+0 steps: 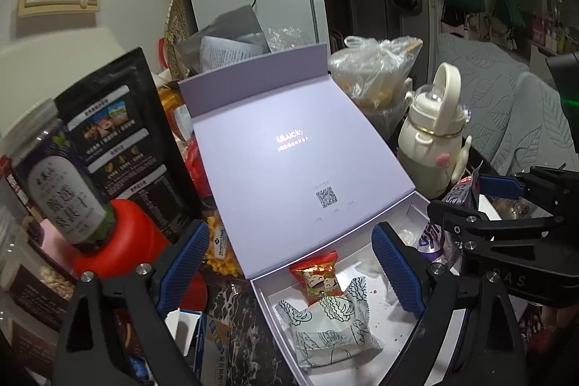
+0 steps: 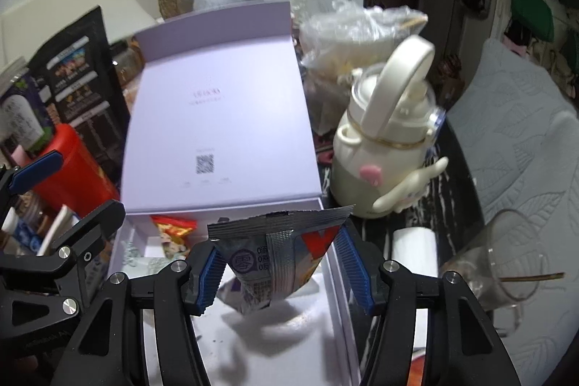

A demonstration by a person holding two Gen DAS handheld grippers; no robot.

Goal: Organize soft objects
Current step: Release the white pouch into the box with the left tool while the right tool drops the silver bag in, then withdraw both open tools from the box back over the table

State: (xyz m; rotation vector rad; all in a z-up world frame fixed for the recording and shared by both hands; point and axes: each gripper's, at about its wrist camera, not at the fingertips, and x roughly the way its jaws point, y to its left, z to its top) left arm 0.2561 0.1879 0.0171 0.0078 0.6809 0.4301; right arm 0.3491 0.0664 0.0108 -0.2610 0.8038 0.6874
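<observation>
An open lavender box (image 1: 416,324) (image 2: 336,281) stands with its lid (image 1: 286,147) (image 2: 217,118) up. Inside lie a red snack packet (image 1: 316,274) (image 2: 173,228) and a white packet with line drawings (image 1: 329,324). My left gripper (image 1: 289,270) is open and empty above these packets. My right gripper (image 2: 282,272) holds a silver and purple snack packet (image 2: 278,255) (image 1: 434,234) over the right part of the box, its fingers pressing the packet's sides. The right gripper also shows in the left wrist view (image 1: 485,208).
A cream bottle with a handle (image 1: 434,136) (image 2: 387,147) stands right of the box. A red canister (image 1: 123,241) (image 2: 72,169), a black pouch (image 1: 123,140) and a jar (image 1: 54,176) crowd the left. A clear plastic bag (image 1: 376,67) is behind. A glass (image 2: 499,263) lies at right.
</observation>
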